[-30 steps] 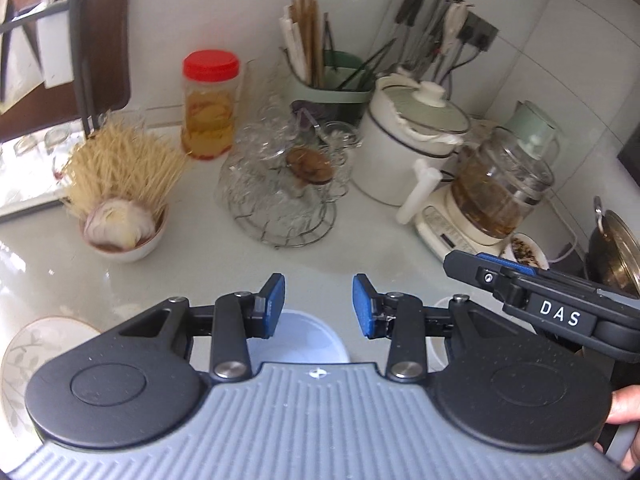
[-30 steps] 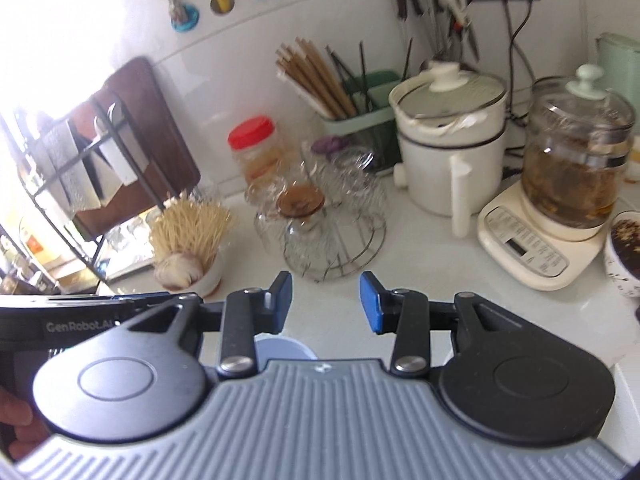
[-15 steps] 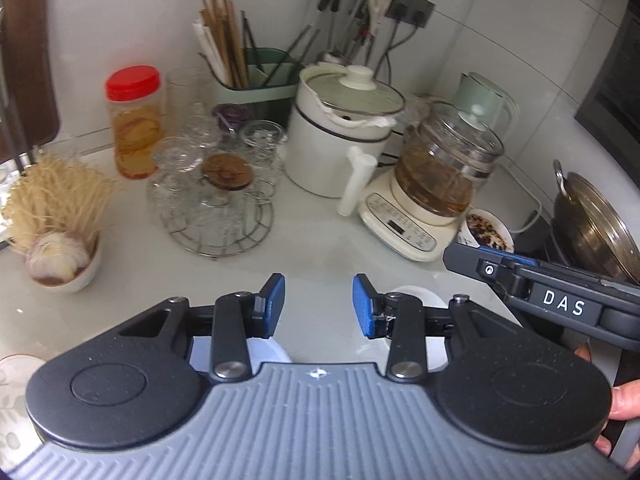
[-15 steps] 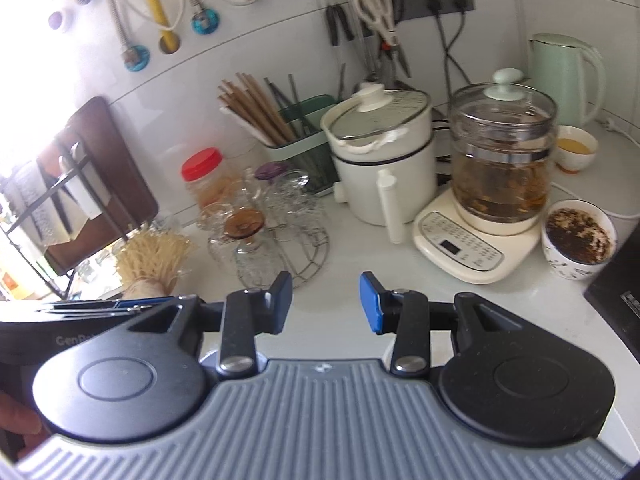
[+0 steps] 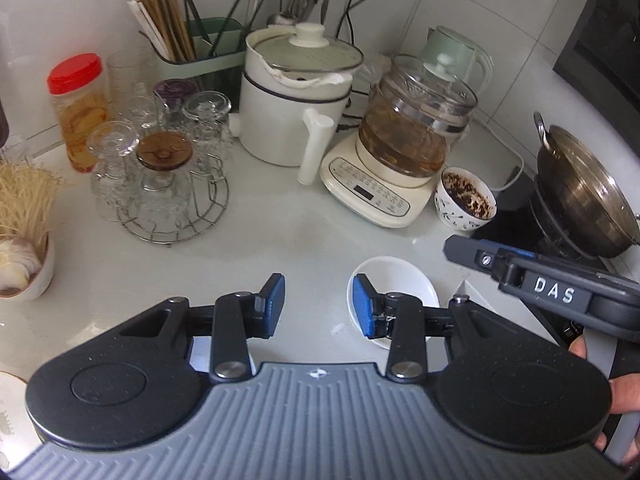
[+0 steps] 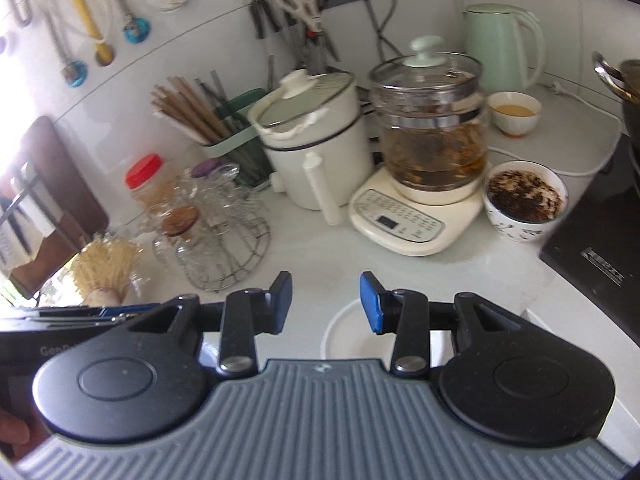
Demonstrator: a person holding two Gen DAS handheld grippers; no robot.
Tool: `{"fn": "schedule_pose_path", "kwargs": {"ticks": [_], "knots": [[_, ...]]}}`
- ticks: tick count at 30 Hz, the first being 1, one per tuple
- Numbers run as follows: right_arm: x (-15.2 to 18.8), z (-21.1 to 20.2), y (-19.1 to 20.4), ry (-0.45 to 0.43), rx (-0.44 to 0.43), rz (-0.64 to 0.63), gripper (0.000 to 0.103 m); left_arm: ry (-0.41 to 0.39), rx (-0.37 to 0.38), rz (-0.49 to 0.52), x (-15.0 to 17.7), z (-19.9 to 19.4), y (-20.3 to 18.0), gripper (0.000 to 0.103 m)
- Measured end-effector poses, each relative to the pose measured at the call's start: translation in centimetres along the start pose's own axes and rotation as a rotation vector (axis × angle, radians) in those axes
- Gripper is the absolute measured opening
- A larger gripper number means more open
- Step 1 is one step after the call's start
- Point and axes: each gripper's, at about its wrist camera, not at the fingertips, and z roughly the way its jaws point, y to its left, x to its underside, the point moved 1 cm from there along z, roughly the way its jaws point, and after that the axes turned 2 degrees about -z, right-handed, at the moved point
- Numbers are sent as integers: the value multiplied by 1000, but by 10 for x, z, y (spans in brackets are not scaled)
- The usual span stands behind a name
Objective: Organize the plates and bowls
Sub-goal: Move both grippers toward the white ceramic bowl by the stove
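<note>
Left wrist view: the left gripper [image 5: 318, 304] hangs over the pale countertop [image 5: 280, 240] with its blue pads spread and nothing between them; a small white plate [image 5: 400, 280] lies flat just ahead of and partly under the right-hand finger, its rim clear of other crockery; being round, it has no long axis, and its face points up; ahead and to the right, beside the glass kettle on its base [image 5: 400, 152], stands a patterned bowl [image 5: 466, 202] holding dark contents, mouth up; at the far left a white bowl [image 5: 38, 276] holds noodles and garlic, and the edge of a patterned plate [image 5: 8, 408] shows at the lower left, close under the gripper body; the right gripper [image 5: 460, 249] enters from the right, seen side-on, its opening not legible here. Right wrist view: the right gripper [image 6: 326, 304] is likewise spread and empty; the white plate [image 6: 344, 332] lies directly below and just ahead of its fingers, slightly toward the right-hand one; the patterned bowl [image 6: 524, 204] stands farther ahead to the right, and a small cup-like bowl of yellow liquid [image 6: 514, 114] sits beyond it near the green kettle [image 6: 500, 44]. Judged progress: early; no dish is held or stacked, the plates and bowls lie well apart, and gathering seems wholly left to do, probably starting with the white plate.
</note>
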Motion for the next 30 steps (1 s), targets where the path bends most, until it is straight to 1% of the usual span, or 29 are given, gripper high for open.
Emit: {"fn": "schedule_pose_path", "kwargs": {"ticks": [7, 10, 11, 12, 14, 18, 21, 25, 27, 29, 30], "knots": [[0, 10, -32, 20, 56, 72, 41, 57, 13, 5, -4, 28, -9, 43], [3, 20, -47, 45, 105, 99, 41, 81, 9, 27, -2, 43, -18, 43], [5, 23, -51, 52, 115, 97, 44, 92, 10, 28, -1, 48, -20, 44], [7, 26, -56, 56, 126, 95, 55, 103, 14, 26, 0, 52, -21, 47], [13, 32, -64, 50, 134, 90, 62, 134, 15, 32, 1, 63, -24, 52], [26, 53, -80, 112, 120, 108, 61, 165, 20, 31, 6, 85, -27, 53], [35, 66, -87, 163, 100, 144, 61, 203, 43, -5, 9, 105, -24, 53], [42, 75, -92, 191, 90, 163, 61, 244, 83, -56, 12, 126, -21, 53], [43, 79, -90, 196, 83, 150, 54, 258, 91, -70, 12, 133, -20, 53], [44, 84, -90, 210, 71, 144, 53, 268, 87, -67, 13, 140, -22, 52], [45, 87, -91, 222, 69, 146, 49, 274, 85, -69, 13, 144, -22, 52]]}}
